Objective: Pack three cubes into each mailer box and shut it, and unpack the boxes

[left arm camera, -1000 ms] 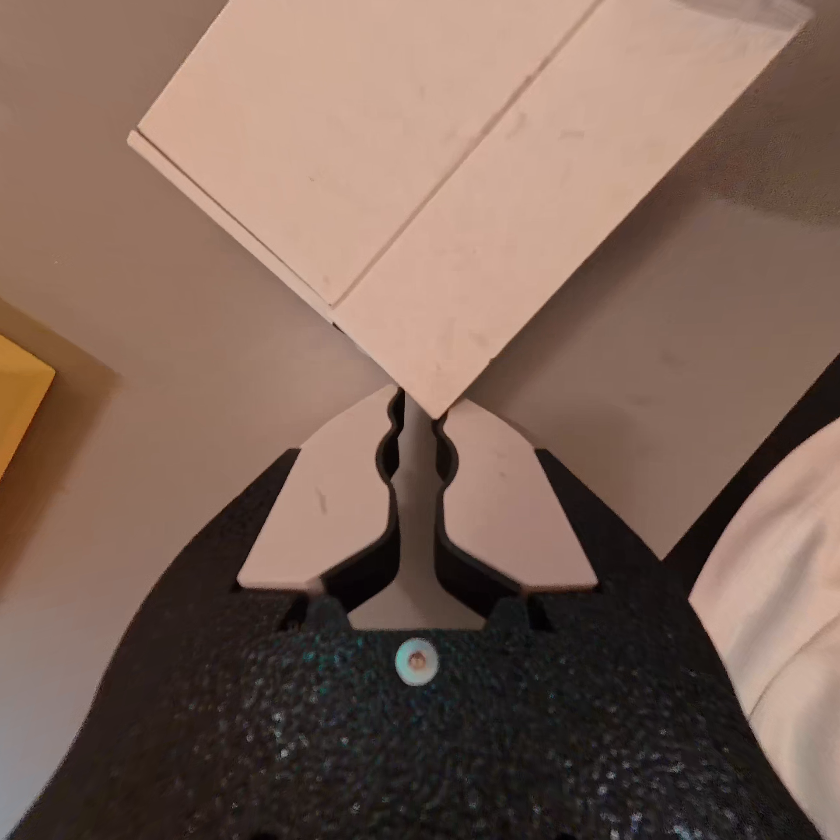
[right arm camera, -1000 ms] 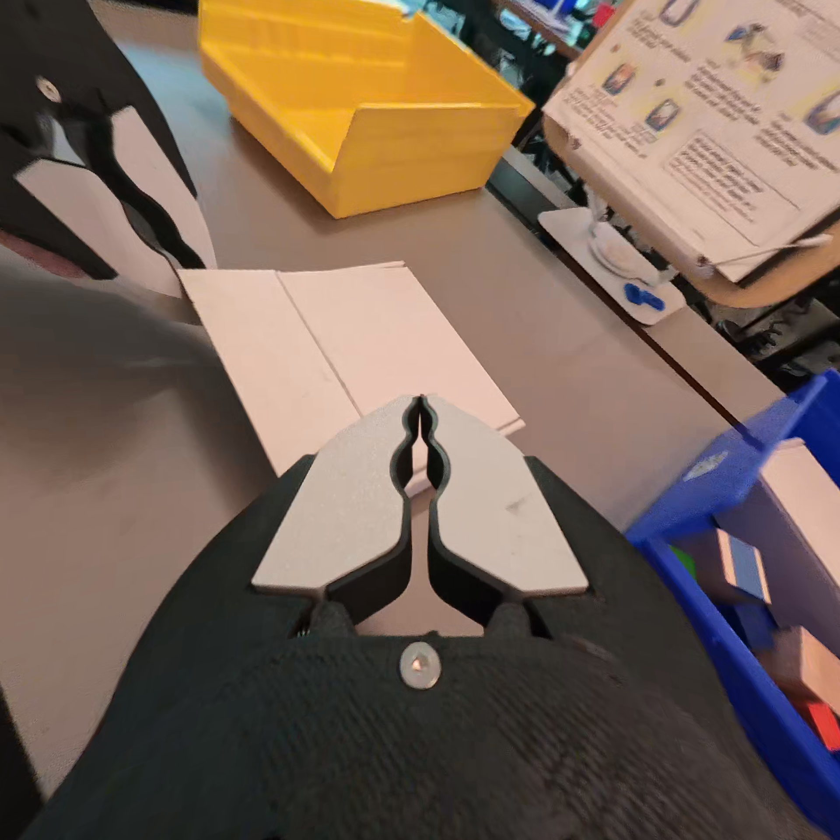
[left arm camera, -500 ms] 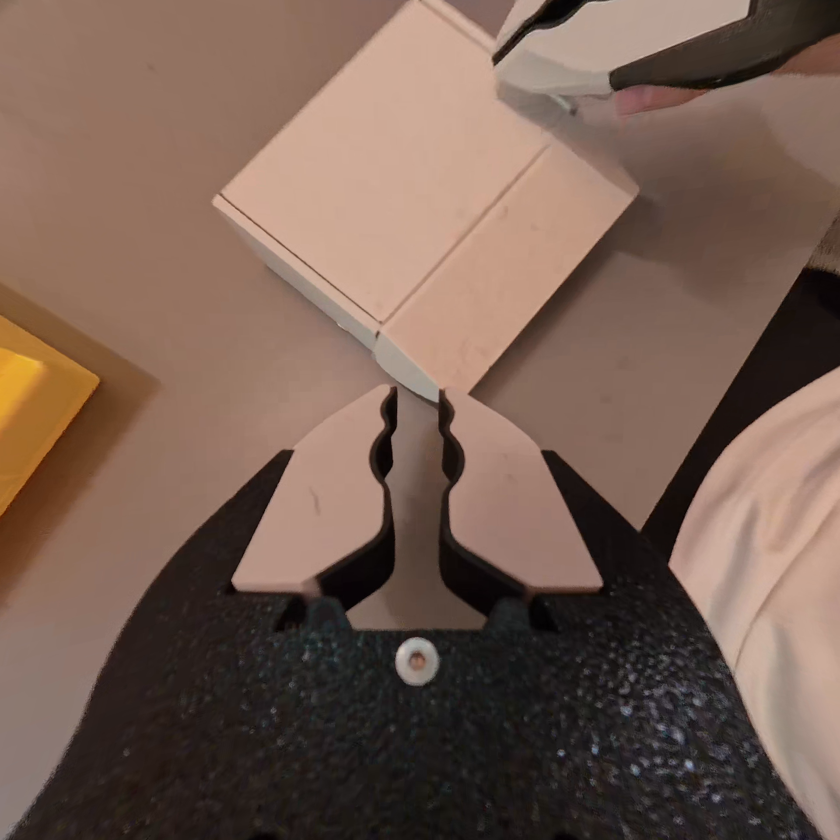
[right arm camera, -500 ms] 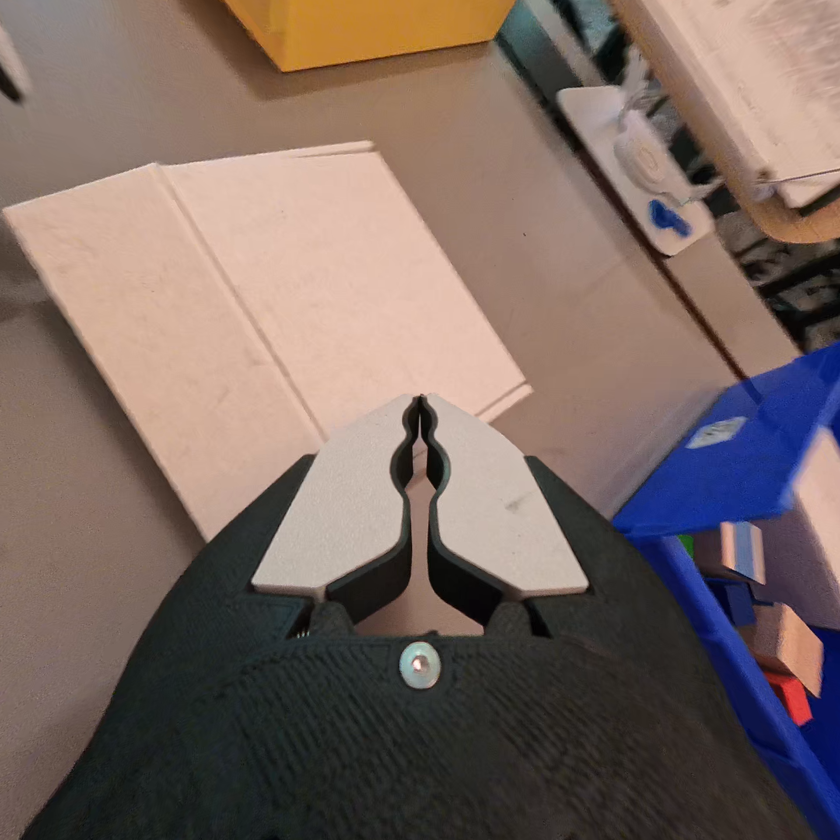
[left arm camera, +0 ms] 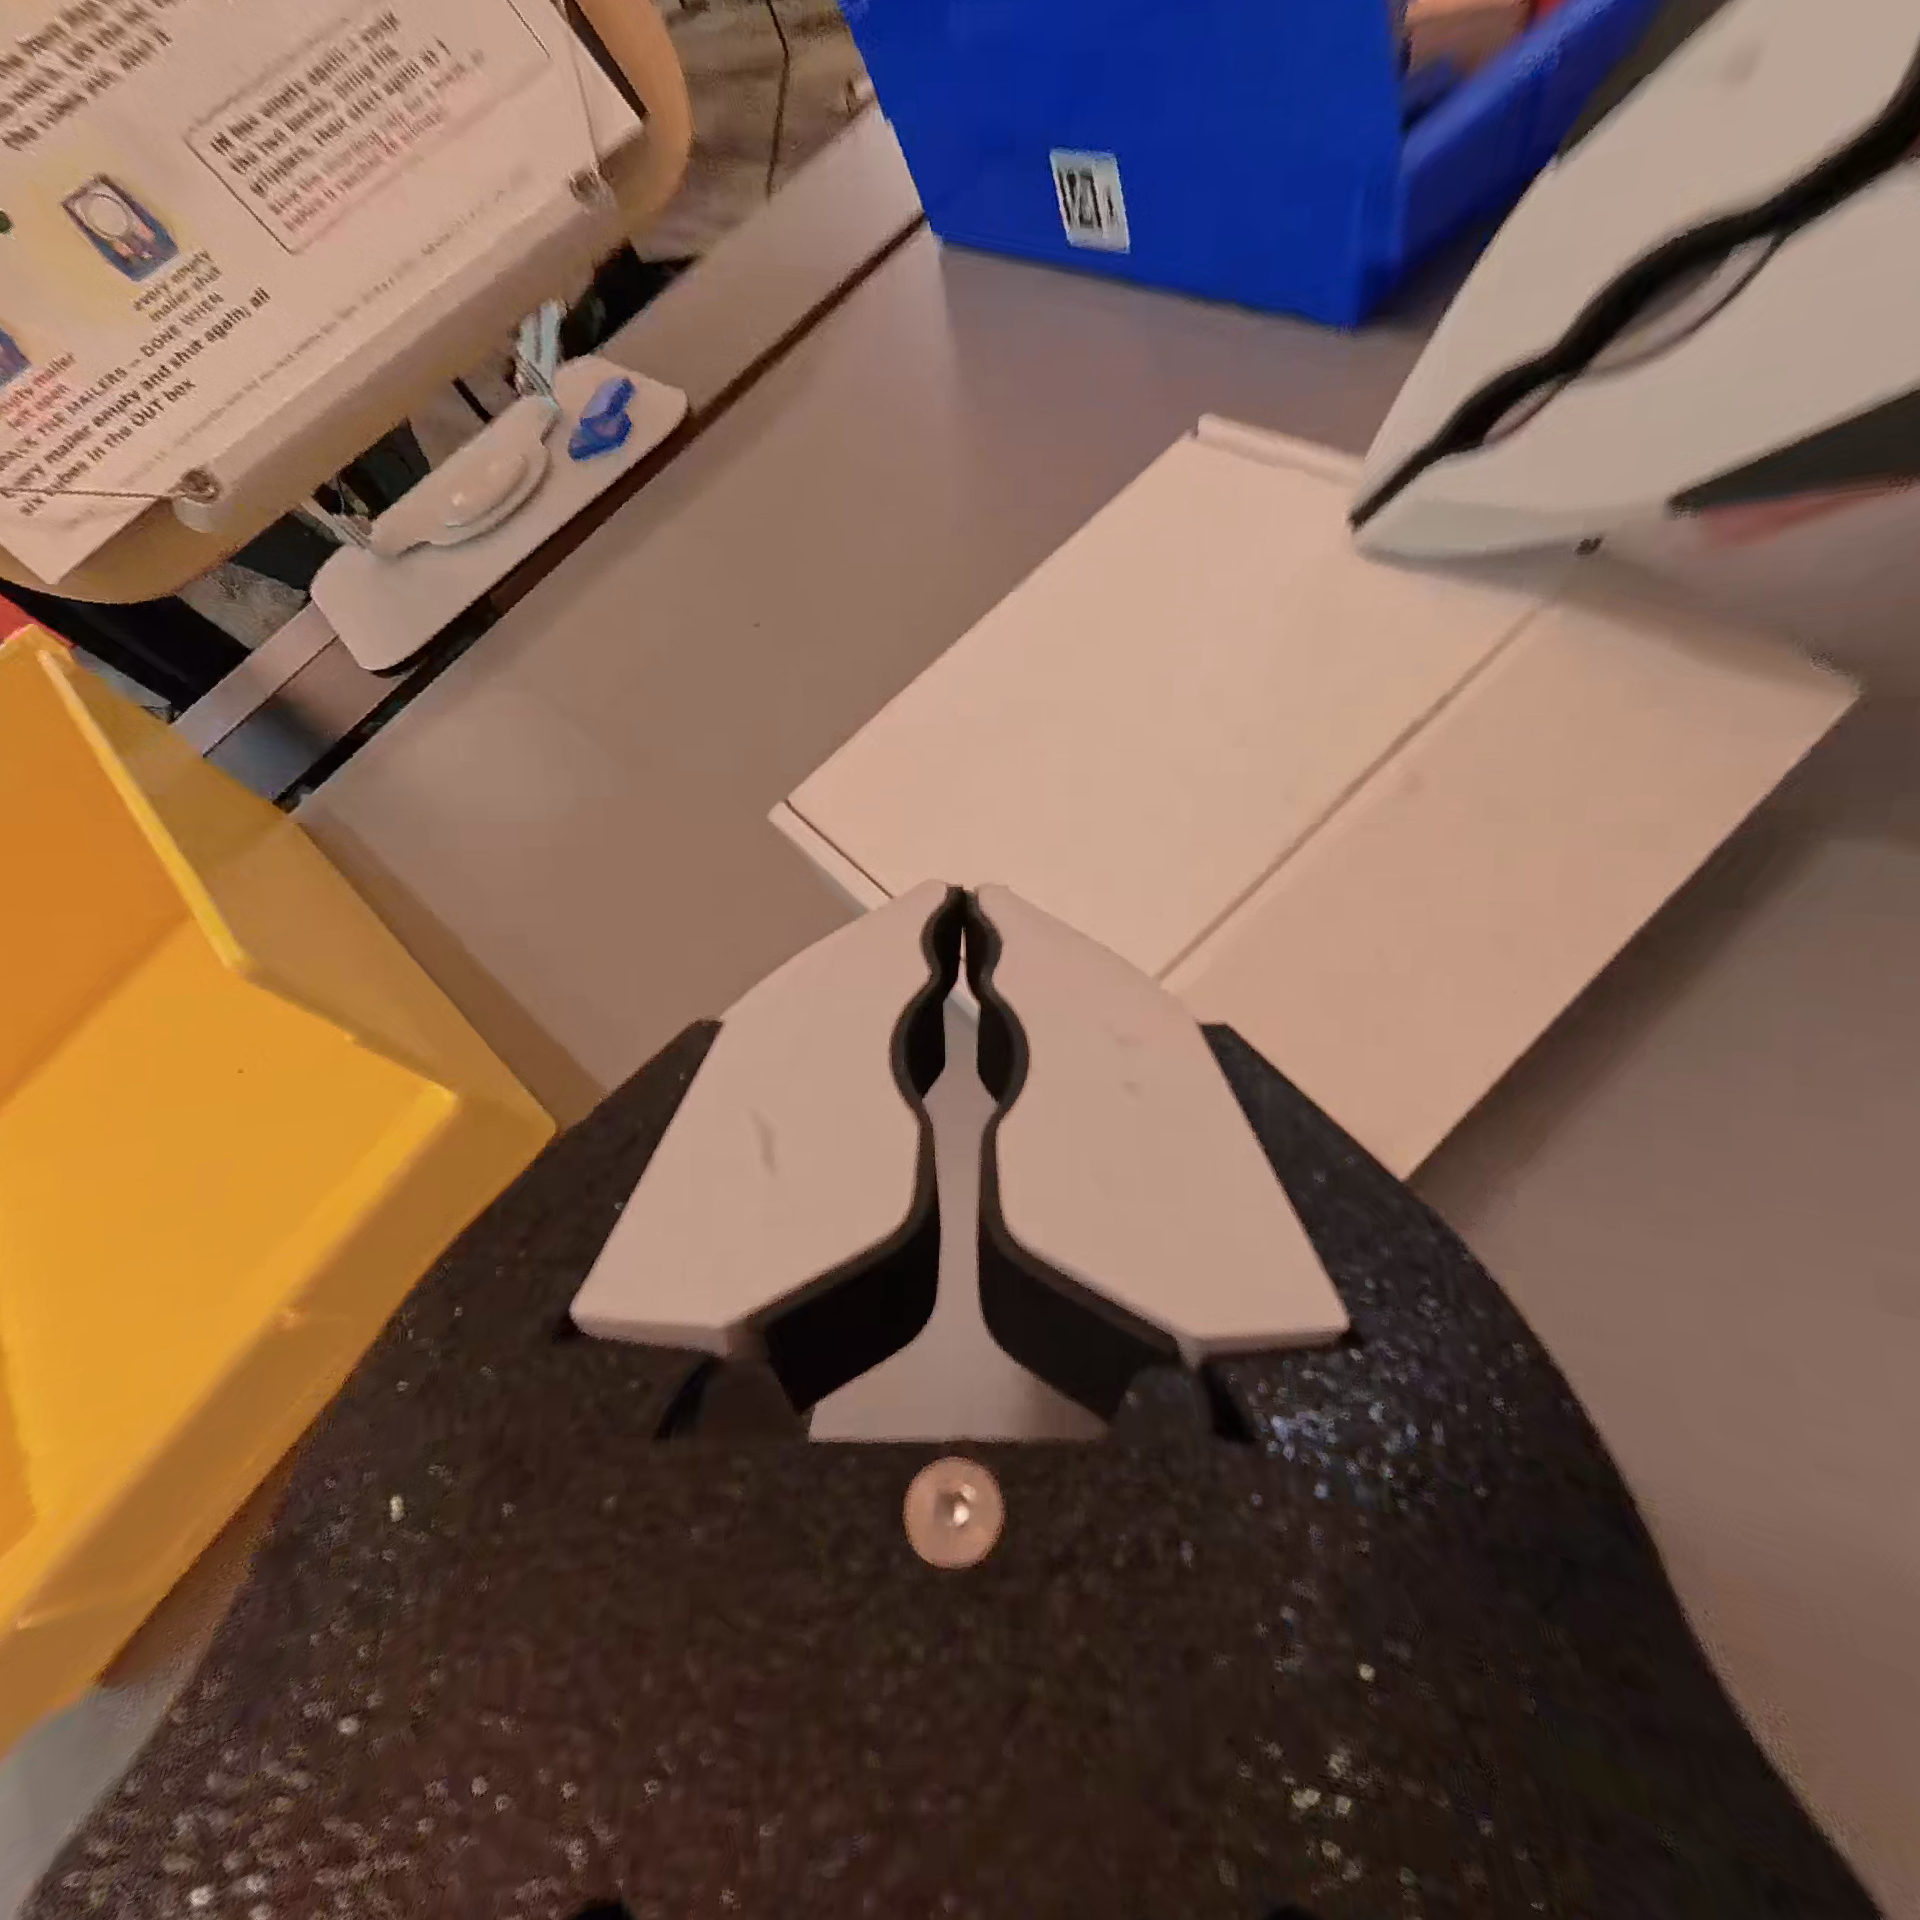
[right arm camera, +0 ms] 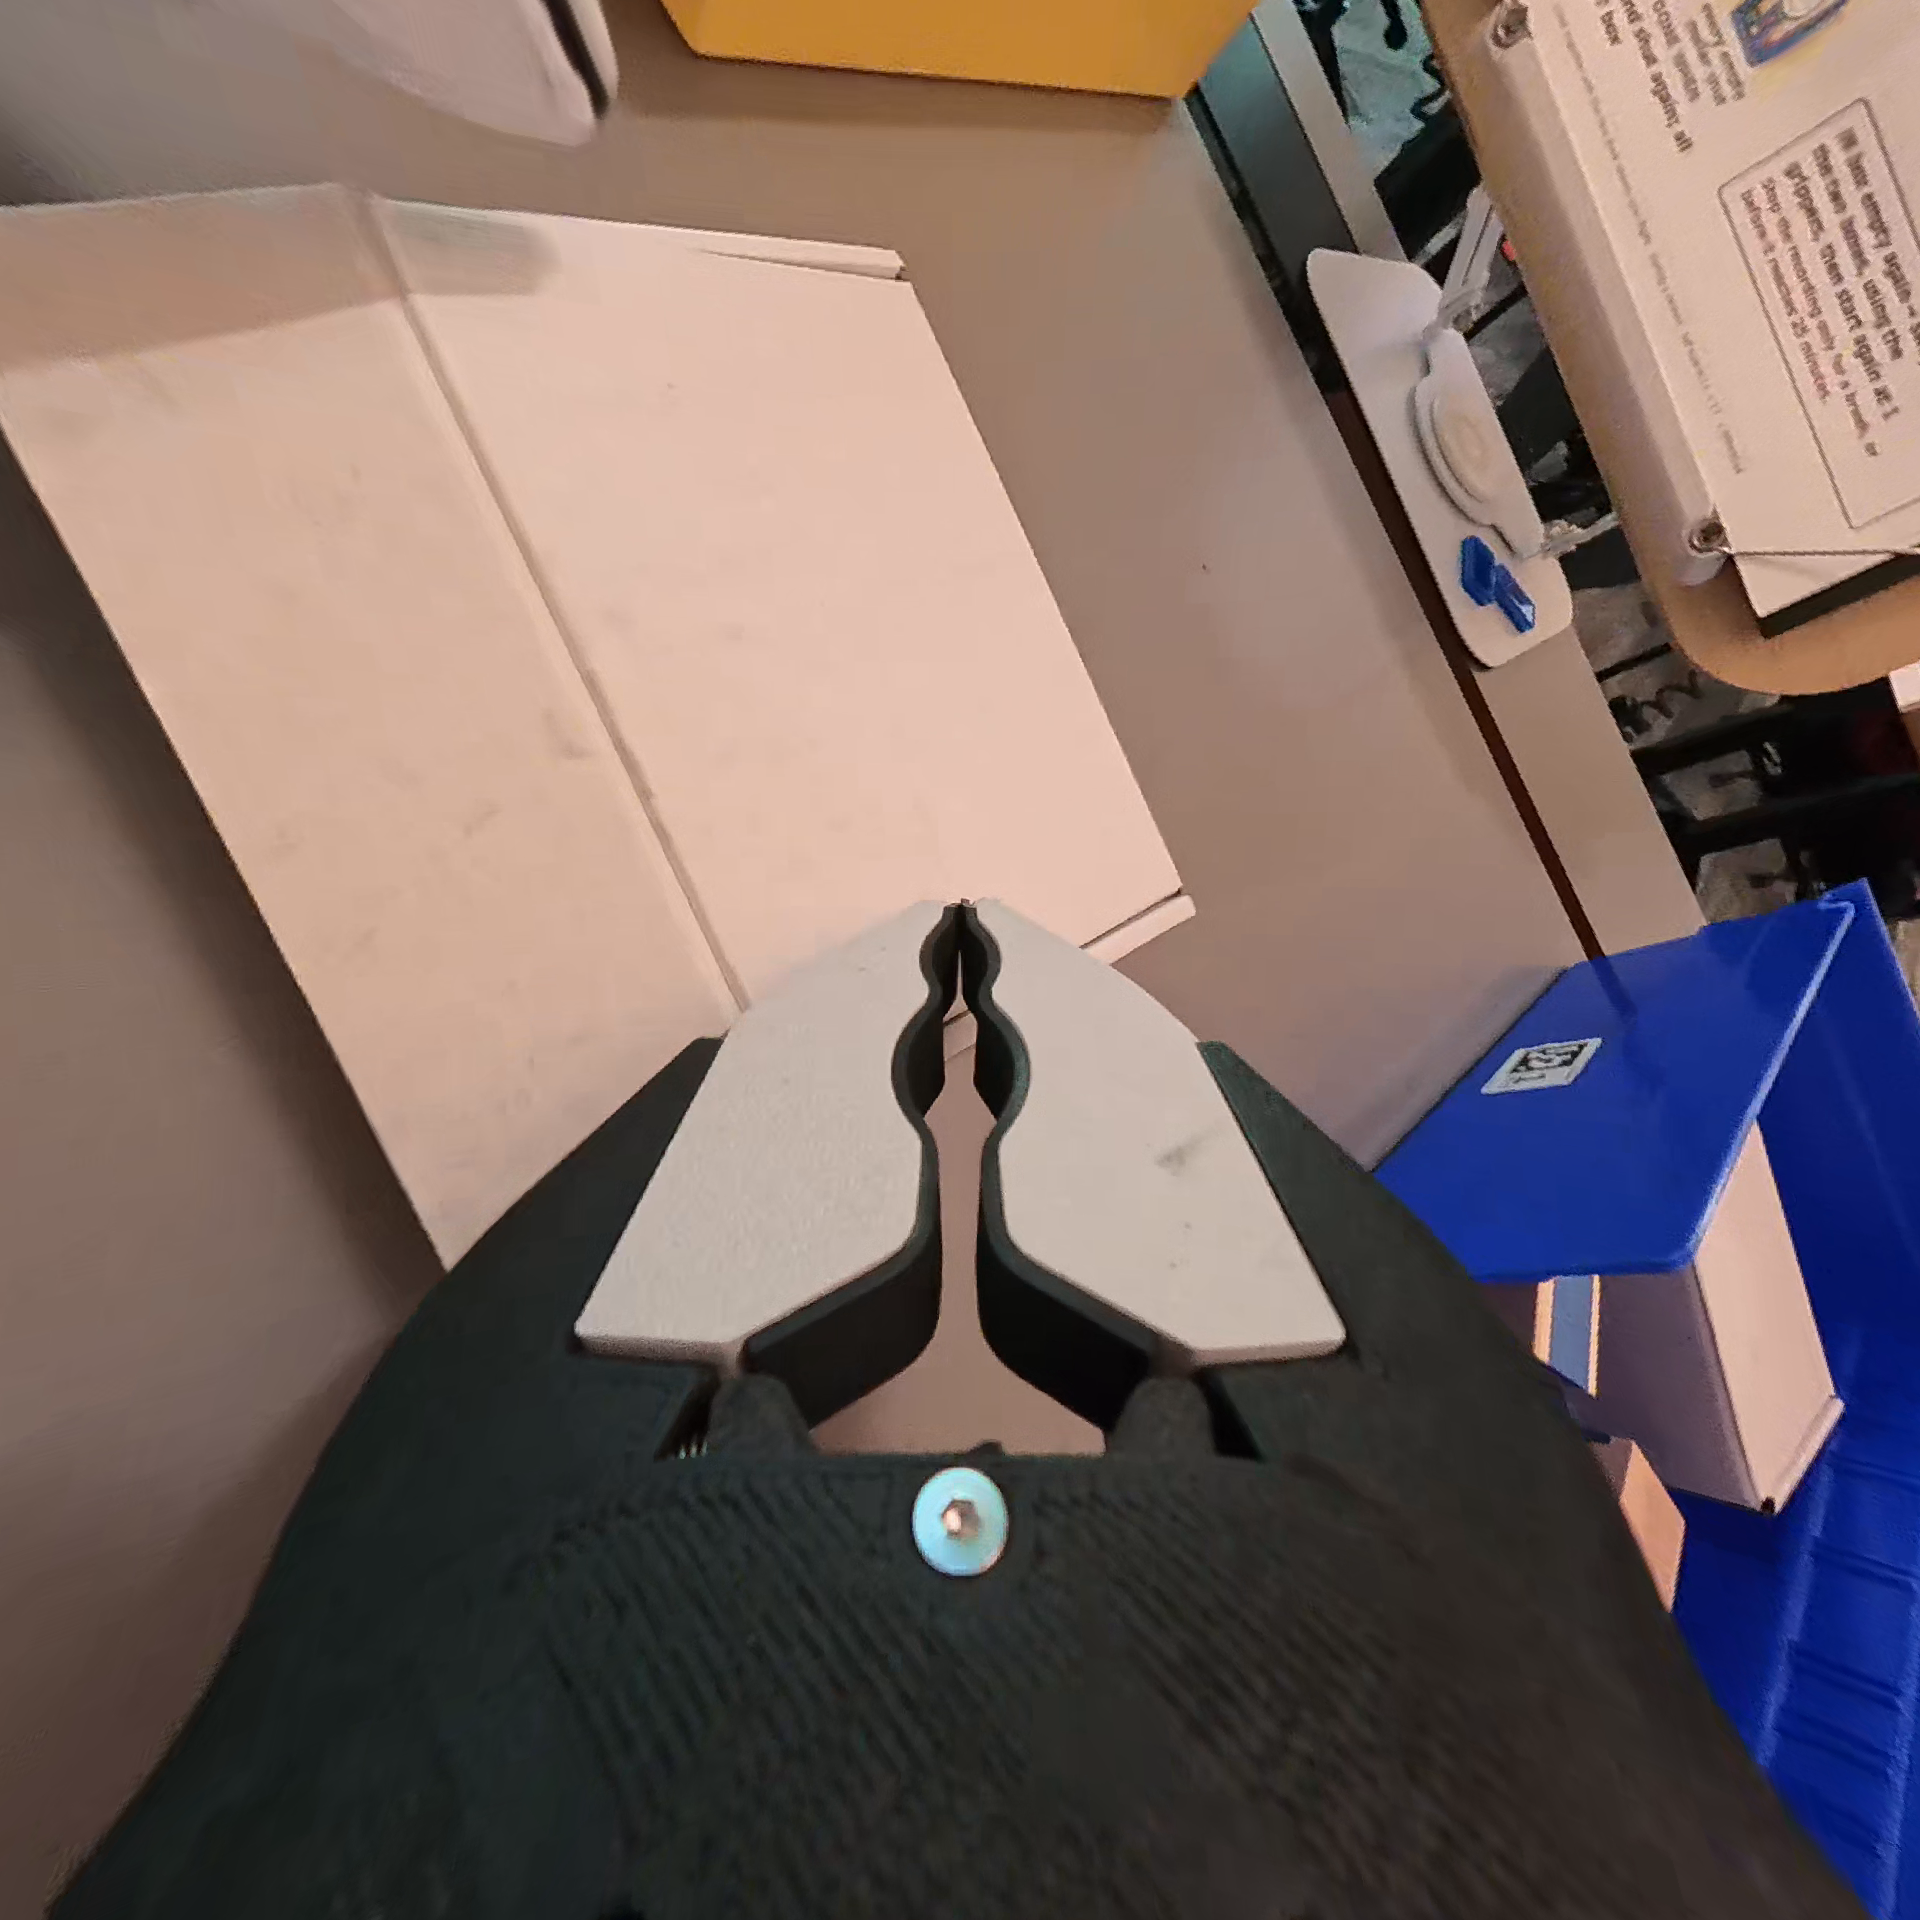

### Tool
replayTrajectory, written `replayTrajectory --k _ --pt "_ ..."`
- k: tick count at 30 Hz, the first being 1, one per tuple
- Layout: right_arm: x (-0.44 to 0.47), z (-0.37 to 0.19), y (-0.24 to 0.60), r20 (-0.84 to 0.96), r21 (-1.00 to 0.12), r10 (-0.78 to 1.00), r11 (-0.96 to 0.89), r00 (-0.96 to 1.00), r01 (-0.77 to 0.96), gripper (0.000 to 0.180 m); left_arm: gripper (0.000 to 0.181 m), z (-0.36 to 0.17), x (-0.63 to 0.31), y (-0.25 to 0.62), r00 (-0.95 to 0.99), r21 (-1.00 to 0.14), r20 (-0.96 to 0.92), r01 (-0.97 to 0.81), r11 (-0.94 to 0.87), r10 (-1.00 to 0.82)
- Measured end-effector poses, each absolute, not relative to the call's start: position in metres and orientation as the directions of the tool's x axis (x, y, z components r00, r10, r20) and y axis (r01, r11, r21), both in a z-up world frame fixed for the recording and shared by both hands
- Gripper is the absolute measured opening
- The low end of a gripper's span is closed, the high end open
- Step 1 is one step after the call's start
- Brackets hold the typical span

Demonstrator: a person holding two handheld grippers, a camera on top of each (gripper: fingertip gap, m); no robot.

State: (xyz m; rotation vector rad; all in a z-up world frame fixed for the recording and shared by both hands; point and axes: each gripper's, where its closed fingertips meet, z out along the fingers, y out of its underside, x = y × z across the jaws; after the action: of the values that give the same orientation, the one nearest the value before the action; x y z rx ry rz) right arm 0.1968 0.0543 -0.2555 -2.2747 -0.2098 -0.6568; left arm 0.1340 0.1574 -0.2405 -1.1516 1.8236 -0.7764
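Here the white mailer box [left arm camera: 1226,727] lies shut and flat on the grey table [left arm camera: 644,665] between both empty, closed grippers, left [left arm camera: 961,914] and right [right arm camera: 964,914], suggesting an opening step whose next move calls for parting fingers at its front flap.

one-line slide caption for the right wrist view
Shut right gripper above a closed white mailer box, blue bin at right.
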Motion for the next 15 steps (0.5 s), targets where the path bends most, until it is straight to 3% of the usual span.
replayTrajectory --k 6,11,15 --pt "0.182 -0.256 0.062 0.464 -0.674 0.030 -0.637 0.885 0.375 0.000 0.000 -0.257 0.131 0.160 -0.280 -0.755 -0.353 -0.478 0.449 -0.893" --pt "0.206 -0.247 0.050 0.558 -0.638 -0.142 -0.703 0.817 0.314 0.000 0.000 -0.260 0.130 0.159 -0.259 -0.754 -0.312 -0.518 0.404 -0.914" --pt "0.206 -0.247 0.045 0.343 -0.746 -0.254 -0.659 0.905 0.098 0.000 0.000 -0.260 0.123 0.149 -0.279 -0.743 -0.241 -0.563 0.362 -0.929"
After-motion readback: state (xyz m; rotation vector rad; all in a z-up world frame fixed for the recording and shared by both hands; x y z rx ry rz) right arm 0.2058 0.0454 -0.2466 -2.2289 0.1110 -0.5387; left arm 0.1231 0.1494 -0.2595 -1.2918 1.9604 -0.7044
